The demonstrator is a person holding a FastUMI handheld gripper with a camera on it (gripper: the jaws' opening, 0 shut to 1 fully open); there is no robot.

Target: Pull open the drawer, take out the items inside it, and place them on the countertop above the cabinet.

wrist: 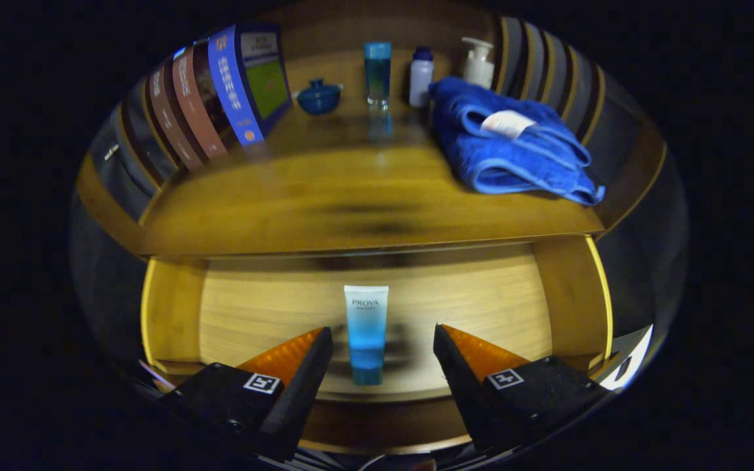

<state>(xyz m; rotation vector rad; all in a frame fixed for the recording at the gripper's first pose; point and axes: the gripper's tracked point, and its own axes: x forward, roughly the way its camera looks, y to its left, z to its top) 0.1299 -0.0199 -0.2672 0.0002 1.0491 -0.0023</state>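
Observation:
The wooden drawer (174, 307) stands pulled open below the countertop (351, 196). On its pale floor lies a blue-and-white tube (366, 333), cap end toward me. My gripper (383, 337) is open above the drawer's front; the tube sits between the two fingertips, with a gap on each side and no contact. On the countertop lies a folded blue towel (508, 144) at the right.
At the back of the countertop stand a blue lidded bowl (318, 97), a tall blue tube (377, 72), a small white bottle (421, 75) and a pump bottle (478, 62). Leaning books (220, 91) fill the left side. The countertop's middle is bare wood.

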